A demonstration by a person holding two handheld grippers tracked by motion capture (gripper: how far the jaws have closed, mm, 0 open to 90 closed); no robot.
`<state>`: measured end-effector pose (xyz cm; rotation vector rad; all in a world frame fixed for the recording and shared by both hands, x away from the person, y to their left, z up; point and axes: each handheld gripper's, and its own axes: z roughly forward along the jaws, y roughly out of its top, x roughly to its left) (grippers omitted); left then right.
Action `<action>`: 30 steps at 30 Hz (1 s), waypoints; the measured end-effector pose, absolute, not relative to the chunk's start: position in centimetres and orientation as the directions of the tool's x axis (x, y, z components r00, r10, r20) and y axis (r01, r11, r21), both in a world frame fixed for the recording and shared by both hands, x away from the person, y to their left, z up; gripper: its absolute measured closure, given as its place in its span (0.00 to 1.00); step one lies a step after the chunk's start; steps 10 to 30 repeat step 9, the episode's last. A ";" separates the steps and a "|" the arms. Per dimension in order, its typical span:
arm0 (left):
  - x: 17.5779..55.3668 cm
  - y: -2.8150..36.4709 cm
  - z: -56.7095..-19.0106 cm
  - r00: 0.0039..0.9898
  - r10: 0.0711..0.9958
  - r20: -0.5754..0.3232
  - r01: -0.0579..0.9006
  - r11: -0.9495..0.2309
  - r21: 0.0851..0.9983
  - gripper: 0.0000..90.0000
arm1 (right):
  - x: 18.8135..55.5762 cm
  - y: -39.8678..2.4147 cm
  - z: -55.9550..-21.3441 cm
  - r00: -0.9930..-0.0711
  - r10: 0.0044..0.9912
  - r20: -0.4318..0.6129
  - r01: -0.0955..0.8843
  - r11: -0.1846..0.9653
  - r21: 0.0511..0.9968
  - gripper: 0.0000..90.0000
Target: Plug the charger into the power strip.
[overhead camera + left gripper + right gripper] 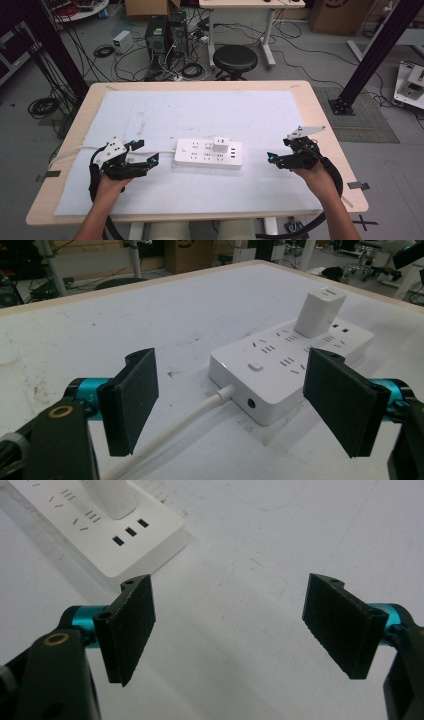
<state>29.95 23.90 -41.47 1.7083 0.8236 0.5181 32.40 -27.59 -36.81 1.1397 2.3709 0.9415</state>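
Left gripper (146,152) wide open, holding nothing; right gripper (272,159) likewise. Between them, white power strip (209,153), charger (220,145) plugged in: nothing grasped yet.
Left gripper view: glossy rectangular strip just ahead, round cord (186,426) running back between matte ribbed pads (131,399).
Right gripper view: strip's end ahead-left, apart.

- Power strip (209,153): smooth, glossy white plastic.
- Charger block (320,312) plugged into the strip: matt white plastic.
- Sheet (165,115) under the strip: pale, matt, scuffed.
- Table (320,112) edge around it: light wood.
- Jaw pads (131,625): black, rough-textured.
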 end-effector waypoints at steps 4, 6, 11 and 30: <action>30.0 23.9 -41.5 0.658 0.749 -0.073 0.264 -0.139 0.955 0.25 | 32.3 -27.6 -37.0 -0.616 0.788 -0.014 0.560 0.450 0.695 0.24; 30.0 24.0 -41.5 0.657 0.750 -0.073 0.264 -0.138 0.954 0.25 | 32.2 -27.6 -37.1 -0.616 0.787 -0.013 0.561 0.451 0.694 0.24; 30.0 24.0 -41.6 0.652 0.755 -0.071 0.269 -0.142 0.953 0.25 | 32.2 -27.7 -37.3 -0.612 0.790 -0.011 0.562 0.445 0.697 0.24; 30.0 24.0 -41.6 0.652 0.755 -0.071 0.269 -0.142 0.953 0.25 | 32.2 -27.7 -37.3 -0.612 0.790 -0.011 0.562 0.445 0.697 0.24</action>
